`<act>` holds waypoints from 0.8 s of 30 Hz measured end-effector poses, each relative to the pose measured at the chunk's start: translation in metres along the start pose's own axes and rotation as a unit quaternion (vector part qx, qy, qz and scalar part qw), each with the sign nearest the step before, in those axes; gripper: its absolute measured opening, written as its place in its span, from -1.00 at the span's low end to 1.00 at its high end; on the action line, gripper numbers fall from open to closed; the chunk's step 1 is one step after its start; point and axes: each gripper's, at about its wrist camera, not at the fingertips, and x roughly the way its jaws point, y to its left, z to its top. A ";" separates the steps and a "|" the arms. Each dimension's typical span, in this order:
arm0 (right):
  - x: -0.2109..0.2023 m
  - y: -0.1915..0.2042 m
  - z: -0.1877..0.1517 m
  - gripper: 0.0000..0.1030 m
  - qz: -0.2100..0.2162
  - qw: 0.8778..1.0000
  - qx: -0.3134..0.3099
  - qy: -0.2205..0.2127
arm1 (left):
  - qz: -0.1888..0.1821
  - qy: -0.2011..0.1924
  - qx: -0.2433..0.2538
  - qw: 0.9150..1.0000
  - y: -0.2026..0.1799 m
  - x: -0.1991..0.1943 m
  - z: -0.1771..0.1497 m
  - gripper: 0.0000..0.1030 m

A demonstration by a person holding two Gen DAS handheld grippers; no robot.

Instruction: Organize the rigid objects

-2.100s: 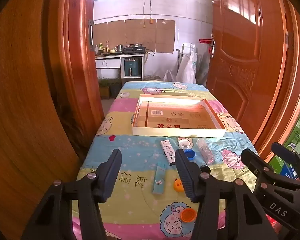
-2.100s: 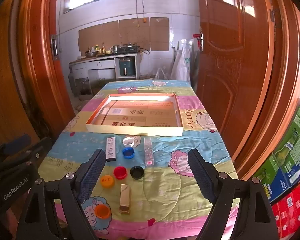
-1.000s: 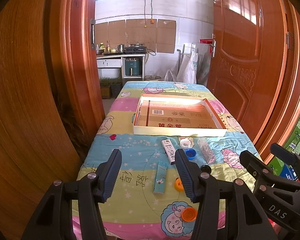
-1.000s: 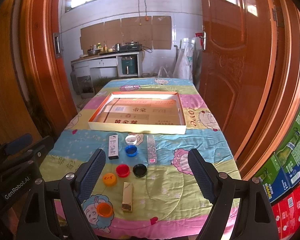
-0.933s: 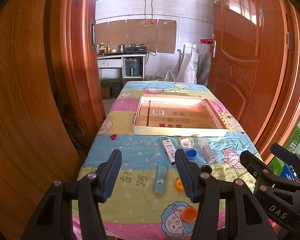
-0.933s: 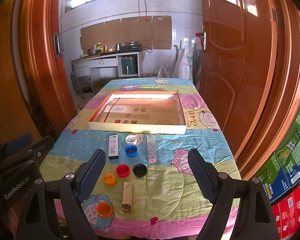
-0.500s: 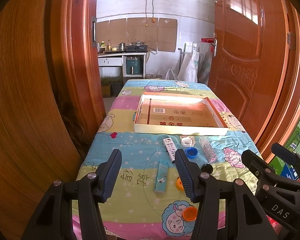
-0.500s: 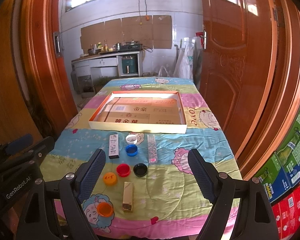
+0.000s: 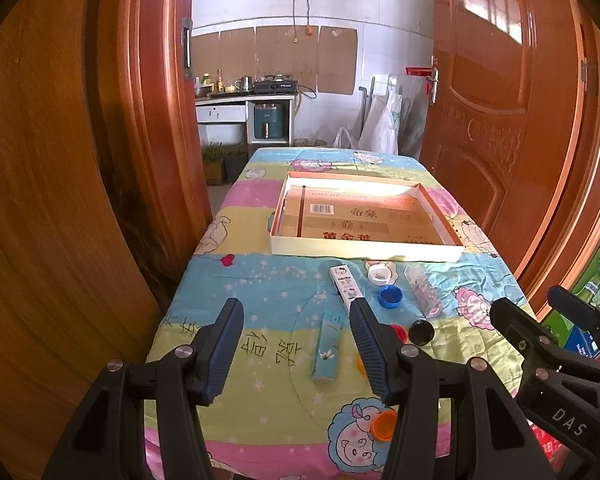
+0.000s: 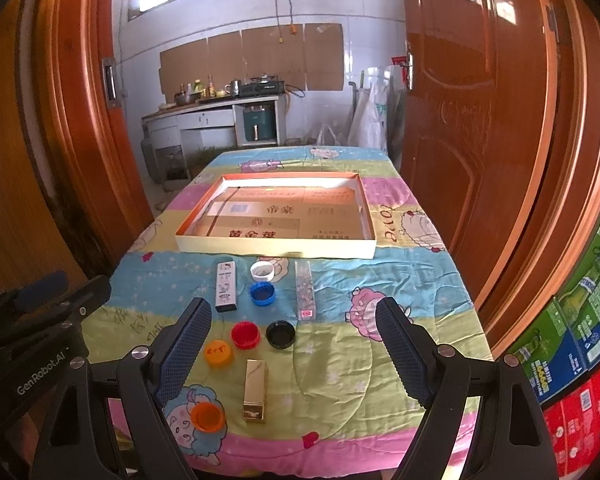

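A shallow cardboard tray [image 9: 364,249] [image 10: 274,249] lies mid-table on a cartoon quilt. In front of it lie a white slim box [image 10: 225,286], a clear long box [image 10: 305,290], a teal box [image 9: 327,345], a gold box [image 10: 255,390], and white [image 10: 261,270], blue [image 10: 262,293], red [image 10: 245,334], black [image 10: 280,333] and two orange caps [image 10: 218,352] [image 10: 207,417]. My left gripper [image 9: 296,344] is open and empty above the near edge. My right gripper [image 10: 292,344] is open and empty, held wider.
Wooden door leaves stand close on both sides of the table [image 10: 496,128] [image 9: 60,200]. Stacked green and red cartons [image 10: 580,320] stand at the right. A kitchen counter [image 10: 216,112] lies beyond the table's far end.
Both views have drifted slightly; the table objects sit a little lower in the frames. Nothing on the table has moved, and both grippers stay open.
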 end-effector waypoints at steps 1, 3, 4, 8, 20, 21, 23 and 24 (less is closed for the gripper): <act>0.001 0.000 0.000 0.65 0.000 1.000 0.001 0.002 | 0.000 0.002 0.000 1.000 0.000 0.002 0.000 0.08; 0.005 -0.001 0.000 0.65 0.001 1.000 0.002 0.005 | 0.001 0.005 0.000 1.000 -0.001 0.005 0.000 0.08; 0.006 -0.001 -0.001 0.65 0.000 1.000 0.002 0.006 | 0.001 0.007 0.001 1.000 -0.001 0.007 -0.001 0.08; 0.012 -0.003 -0.002 0.65 0.000 1.000 0.004 0.012 | 0.001 0.013 0.000 1.000 -0.001 0.015 -0.003 0.08; 0.042 -0.011 -0.014 0.65 0.009 0.999 0.013 0.034 | -0.029 0.049 0.012 0.998 0.006 0.055 -0.025 0.08; 0.045 -0.012 -0.015 0.65 0.009 0.999 0.013 0.037 | -0.035 0.055 0.011 0.998 0.006 0.060 -0.027 0.08; 0.050 -0.014 -0.017 0.65 0.006 0.999 0.013 0.041 | -0.046 0.064 0.013 0.997 0.003 0.069 -0.029 0.08; 0.053 -0.015 -0.018 0.65 0.006 0.999 0.014 0.044 | -0.050 0.067 0.015 0.996 0.000 0.072 -0.030 0.08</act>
